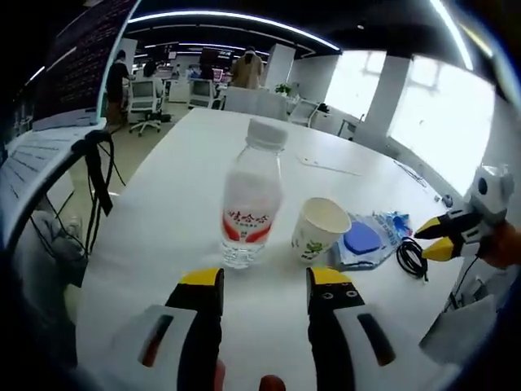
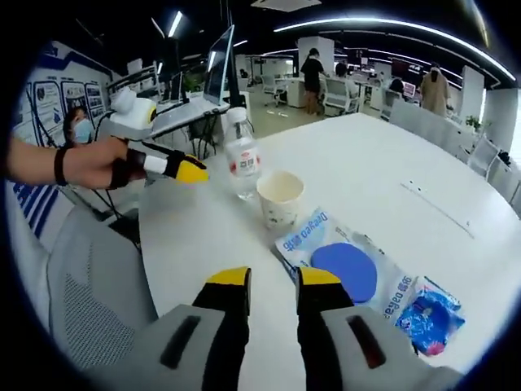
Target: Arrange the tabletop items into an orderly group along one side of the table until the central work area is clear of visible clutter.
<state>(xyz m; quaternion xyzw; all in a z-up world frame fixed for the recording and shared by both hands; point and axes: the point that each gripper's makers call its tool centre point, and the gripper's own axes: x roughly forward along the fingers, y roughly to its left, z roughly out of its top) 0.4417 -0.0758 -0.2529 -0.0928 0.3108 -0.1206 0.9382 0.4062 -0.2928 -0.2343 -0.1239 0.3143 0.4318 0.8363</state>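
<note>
- Your left hand-held gripper (image 1: 265,287) hovers just above the worktop (image 1: 187,155) with its jaws parted and nothing between them; the water bottle (image 1: 251,204) stands upright just beyond its tips.
- Your right hand-held gripper (image 2: 273,285) is likewise released and empty, low over the worktop's near edge, with the clear packet holding a blue disc (image 2: 346,269) lying flat just ahead of it.
- Beside that packet, a smaller blue wrapper (image 2: 431,314) lies near the edge, and in the left gripper view a coiled black cable (image 1: 413,257) rests next to the packets.
- Further on, the paper cup (image 2: 280,198) stands upright just beside the bottle, apart from the packets.
- I judge the task roughly midway: the items already sit loosely together near one edge, and the broad middle of the worktop beyond them looks bare apart from a thin flat strip (image 2: 435,208).
- What's left for you, in my view: tighten bottle, cup, packets and cable into a neat row, and bring in that stray strip.
</note>
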